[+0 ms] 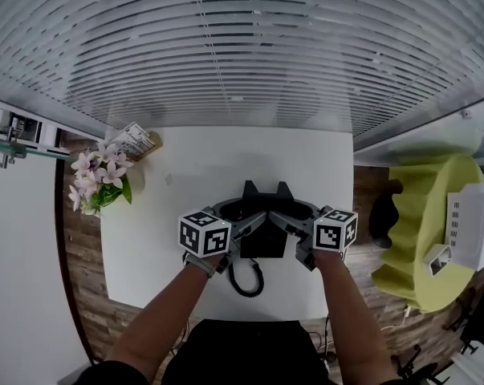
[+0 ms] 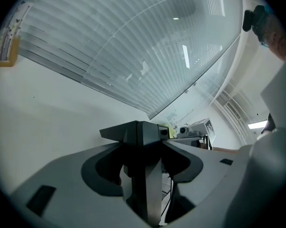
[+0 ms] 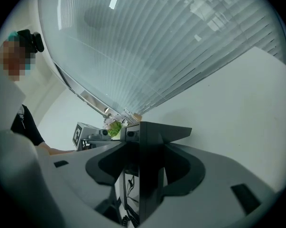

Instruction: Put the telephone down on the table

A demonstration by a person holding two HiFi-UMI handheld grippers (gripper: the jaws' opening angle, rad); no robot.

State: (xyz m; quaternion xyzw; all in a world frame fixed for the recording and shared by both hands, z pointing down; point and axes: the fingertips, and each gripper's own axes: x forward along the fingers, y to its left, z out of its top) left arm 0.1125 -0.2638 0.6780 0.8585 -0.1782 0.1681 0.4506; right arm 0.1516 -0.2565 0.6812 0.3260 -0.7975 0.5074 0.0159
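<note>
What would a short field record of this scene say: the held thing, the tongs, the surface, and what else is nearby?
Held thing: black telephone, coiled cord trailing toward the person
Left tongs: closed on the telephone's left side
Right tongs: closed on its right side
Surface: white table
Contact with table: cannot tell
Nearby: flowers at the table's left edge; yellow-green chair to the right

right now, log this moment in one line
phone: over table | left claw: shut on phone | right claw: shut on phone

Black telephone [image 1: 266,192], white table [image 1: 185,167], pale pink flowers [image 1: 93,175], yellow-green chair [image 1: 430,215], brown wooden floor [image 1: 85,279]
</note>
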